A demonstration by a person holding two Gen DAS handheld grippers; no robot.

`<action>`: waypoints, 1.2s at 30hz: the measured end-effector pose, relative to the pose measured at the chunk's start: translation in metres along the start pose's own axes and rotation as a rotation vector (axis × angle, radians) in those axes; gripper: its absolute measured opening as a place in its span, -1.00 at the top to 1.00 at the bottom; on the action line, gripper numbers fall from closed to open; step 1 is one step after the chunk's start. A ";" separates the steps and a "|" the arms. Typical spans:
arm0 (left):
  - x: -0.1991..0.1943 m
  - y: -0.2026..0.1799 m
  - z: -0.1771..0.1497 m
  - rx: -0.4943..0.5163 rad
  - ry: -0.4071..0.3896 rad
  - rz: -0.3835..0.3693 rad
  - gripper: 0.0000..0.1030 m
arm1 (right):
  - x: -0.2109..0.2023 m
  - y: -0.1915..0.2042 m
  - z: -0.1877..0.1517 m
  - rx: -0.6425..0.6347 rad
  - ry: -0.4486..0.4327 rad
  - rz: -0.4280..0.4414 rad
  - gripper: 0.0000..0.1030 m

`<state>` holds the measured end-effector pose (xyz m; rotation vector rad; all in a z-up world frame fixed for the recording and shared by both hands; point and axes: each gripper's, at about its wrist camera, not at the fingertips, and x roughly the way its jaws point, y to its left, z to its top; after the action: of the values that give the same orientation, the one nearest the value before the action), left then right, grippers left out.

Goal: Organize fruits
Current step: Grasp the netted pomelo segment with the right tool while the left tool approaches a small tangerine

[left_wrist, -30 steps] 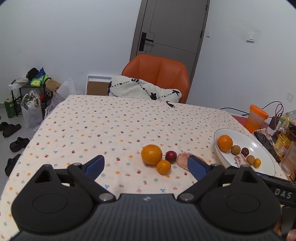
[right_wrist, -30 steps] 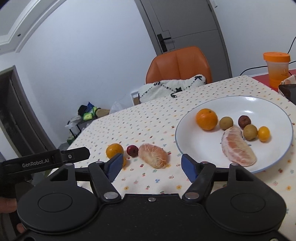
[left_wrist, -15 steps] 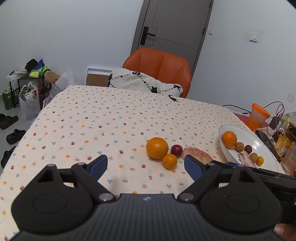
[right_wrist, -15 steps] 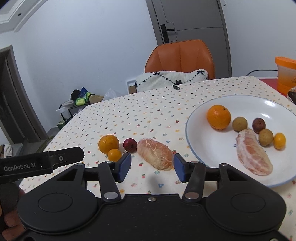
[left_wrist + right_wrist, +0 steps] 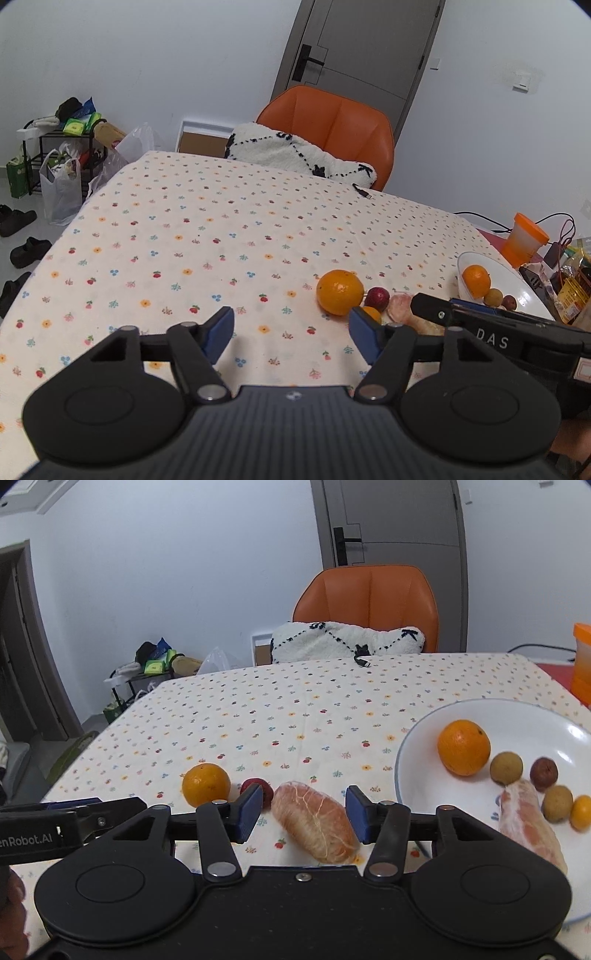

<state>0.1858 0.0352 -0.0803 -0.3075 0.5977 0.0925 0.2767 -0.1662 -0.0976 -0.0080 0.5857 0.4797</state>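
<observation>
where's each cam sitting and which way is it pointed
Left wrist: on the left claw, open over bare tablecloth, facing the chair; the right claw's arm crosses at right.
Right wrist: on the right claw, open around the peeled pomelo segment, plate at right.
Shared: the orange, red fruit and chair.

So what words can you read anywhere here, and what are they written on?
"DAS": white letters on the black right gripper's body, seen from the left wrist view.
"enRobot.AI", start cut off: on the black left gripper's body, seen from the right wrist view.
Yellow snack packets: print too small to read.
</observation>
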 end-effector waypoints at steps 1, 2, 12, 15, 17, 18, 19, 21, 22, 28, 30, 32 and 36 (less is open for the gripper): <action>0.001 0.001 0.000 -0.004 0.000 0.002 -0.26 | 0.002 0.000 0.000 -0.008 0.001 -0.005 0.03; 0.002 0.001 0.000 -0.007 0.001 0.003 -0.25 | 0.003 -0.001 0.000 -0.008 0.003 -0.009 0.03; 0.011 -0.007 0.000 -0.003 0.011 -0.014 0.01 | 0.004 0.000 -0.001 -0.032 0.041 0.018 0.06; 0.014 -0.011 -0.001 -0.002 0.018 -0.029 0.13 | -0.002 -0.001 -0.004 -0.024 0.038 0.024 0.14; 0.016 -0.014 -0.001 0.000 0.023 -0.037 0.22 | -0.006 -0.001 -0.004 -0.019 0.041 0.034 0.22; 0.016 -0.015 -0.002 0.001 0.024 -0.041 0.26 | -0.007 -0.002 -0.005 -0.007 0.047 0.048 0.25; 0.017 -0.016 -0.002 0.001 0.022 -0.046 0.29 | -0.009 -0.004 -0.005 0.009 0.054 0.065 0.25; 0.017 -0.018 -0.003 0.000 0.019 -0.052 0.30 | -0.013 -0.005 -0.008 0.023 0.057 0.077 0.28; 0.018 -0.019 -0.003 0.001 0.020 -0.053 0.30 | -0.015 -0.004 -0.009 0.019 0.056 0.074 0.29; 0.023 -0.025 -0.004 0.013 0.029 -0.067 0.33 | -0.020 0.000 -0.008 -0.022 0.024 0.025 0.27; 0.025 -0.029 -0.004 0.019 0.031 -0.075 0.38 | -0.018 0.000 -0.008 -0.032 0.025 0.024 0.27; 0.028 -0.031 -0.004 0.017 0.035 -0.081 0.38 | -0.017 0.000 -0.007 -0.035 0.024 0.025 0.27; 0.033 -0.037 -0.005 0.028 0.048 -0.097 0.38 | -0.018 0.000 -0.007 -0.052 0.024 0.015 0.27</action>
<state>0.2167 -0.0013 -0.0935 -0.3121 0.6304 -0.0165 0.2600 -0.1751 -0.0941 -0.0593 0.5972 0.5095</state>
